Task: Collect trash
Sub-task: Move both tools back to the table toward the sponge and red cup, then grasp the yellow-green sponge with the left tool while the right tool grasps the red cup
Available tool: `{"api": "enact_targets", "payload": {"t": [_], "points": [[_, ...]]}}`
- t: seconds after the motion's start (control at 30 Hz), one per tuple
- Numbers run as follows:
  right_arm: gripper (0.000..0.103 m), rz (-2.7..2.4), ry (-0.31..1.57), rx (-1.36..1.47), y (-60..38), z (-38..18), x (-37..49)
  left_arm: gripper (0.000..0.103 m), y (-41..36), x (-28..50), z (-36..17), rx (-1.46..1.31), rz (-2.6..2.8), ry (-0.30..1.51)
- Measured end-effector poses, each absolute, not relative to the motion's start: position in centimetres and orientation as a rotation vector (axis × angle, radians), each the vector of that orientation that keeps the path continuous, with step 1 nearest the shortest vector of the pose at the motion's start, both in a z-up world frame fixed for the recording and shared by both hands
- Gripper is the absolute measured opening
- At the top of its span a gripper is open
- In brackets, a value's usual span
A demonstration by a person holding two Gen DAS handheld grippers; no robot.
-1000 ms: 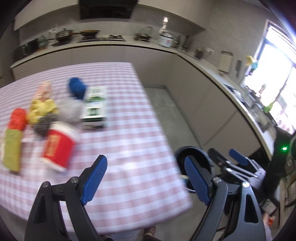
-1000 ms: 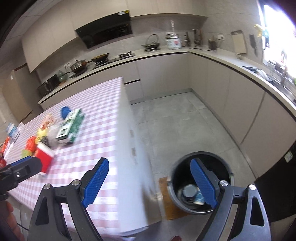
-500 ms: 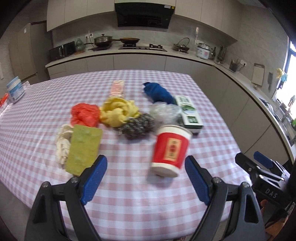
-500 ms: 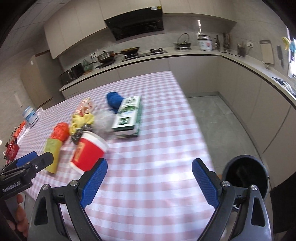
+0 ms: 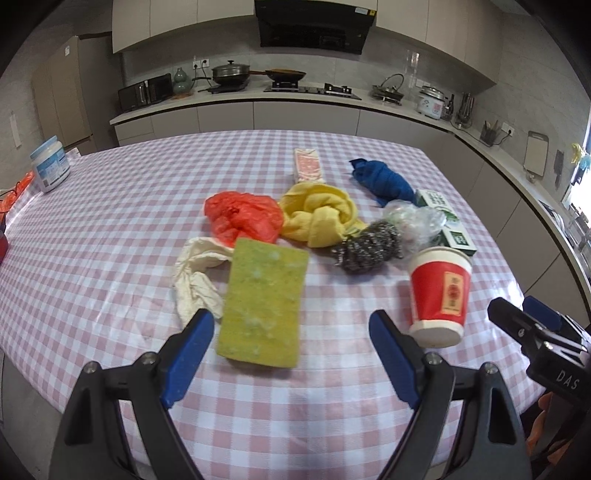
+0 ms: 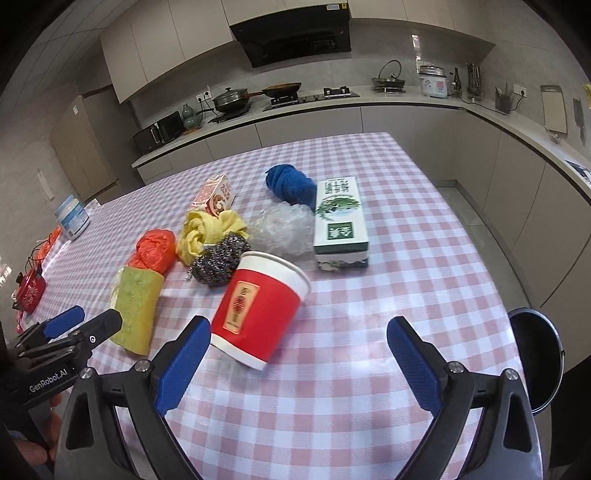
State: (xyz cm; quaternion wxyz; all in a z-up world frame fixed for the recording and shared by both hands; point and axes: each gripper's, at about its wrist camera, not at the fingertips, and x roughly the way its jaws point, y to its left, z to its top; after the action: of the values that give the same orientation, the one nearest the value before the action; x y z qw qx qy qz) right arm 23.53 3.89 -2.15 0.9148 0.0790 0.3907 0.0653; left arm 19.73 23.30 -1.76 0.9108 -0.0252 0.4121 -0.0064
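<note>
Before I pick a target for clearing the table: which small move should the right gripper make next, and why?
Probably ease the right gripper forward around the red paper cup. Its jaws, which have just been opening, stand empty, and the cup lies tipped closest in front.

Home kitchen. Range hood [image 5: 314,26] over gas hob [image 5: 312,88] with lidded pot [image 5: 231,72]; rice cooker [image 5: 430,101], likely a microwave [image 5: 146,94] on the L-shaped counter [image 5: 280,101]. Checked cloth covers the desk [image 5: 110,221].
</note>
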Motion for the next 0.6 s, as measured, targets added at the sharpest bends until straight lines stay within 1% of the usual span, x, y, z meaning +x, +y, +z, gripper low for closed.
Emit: {"api": "enact_targets", "payload": {"t": [0.33, 0.6], "points": [[0.098, 0.118, 0.866, 0.171, 6.4, -4.0, 25.7, 0.087, 25.6, 21.6, -3.7, -0.045, -0.004, 0.894], [0.098, 0.092, 0.918, 0.169, 7.3, -5.4, 27.5, 0.087, 25.9, 23.2, -5.1, -0.047, -0.031, 0.927]]}}
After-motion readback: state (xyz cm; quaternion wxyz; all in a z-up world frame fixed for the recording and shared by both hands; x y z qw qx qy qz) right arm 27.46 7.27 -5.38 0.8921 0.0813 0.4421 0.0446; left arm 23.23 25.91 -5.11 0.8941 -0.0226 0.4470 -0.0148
